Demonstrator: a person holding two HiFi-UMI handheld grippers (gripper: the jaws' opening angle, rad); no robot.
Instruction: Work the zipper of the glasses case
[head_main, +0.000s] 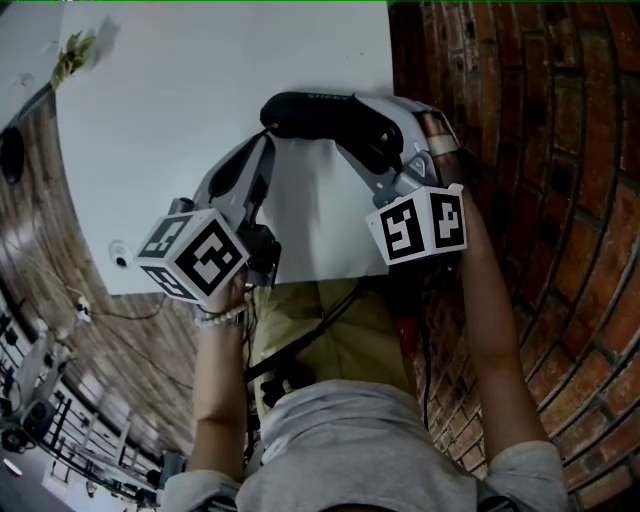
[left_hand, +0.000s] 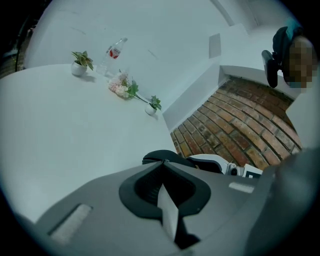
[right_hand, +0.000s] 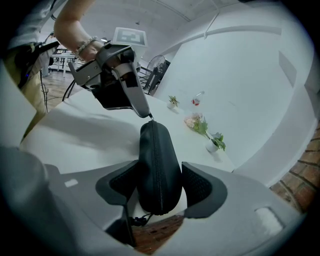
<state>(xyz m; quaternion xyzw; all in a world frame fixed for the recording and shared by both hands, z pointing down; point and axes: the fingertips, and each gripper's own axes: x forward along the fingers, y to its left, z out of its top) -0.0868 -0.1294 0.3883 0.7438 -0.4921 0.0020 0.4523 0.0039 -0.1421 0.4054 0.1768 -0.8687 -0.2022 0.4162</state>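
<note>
Two grips engaged: left hand-held gripper (left_hand: 161, 162) is pinching the zipper pull (right_hand: 150, 118); glasses case (head_main: 325, 115) is sitting upper centre of head view, over the table (head_main: 180, 120) edge; right hand-held gripper (right_hand: 160, 180) is clamping its body. Pulling should be following the teeth line, clamp steady.

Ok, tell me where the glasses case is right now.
In the head view the glasses case sits upper centre, over the table near its right edge, clamped in the right gripper with the left gripper's shut tips at its other end.
</note>
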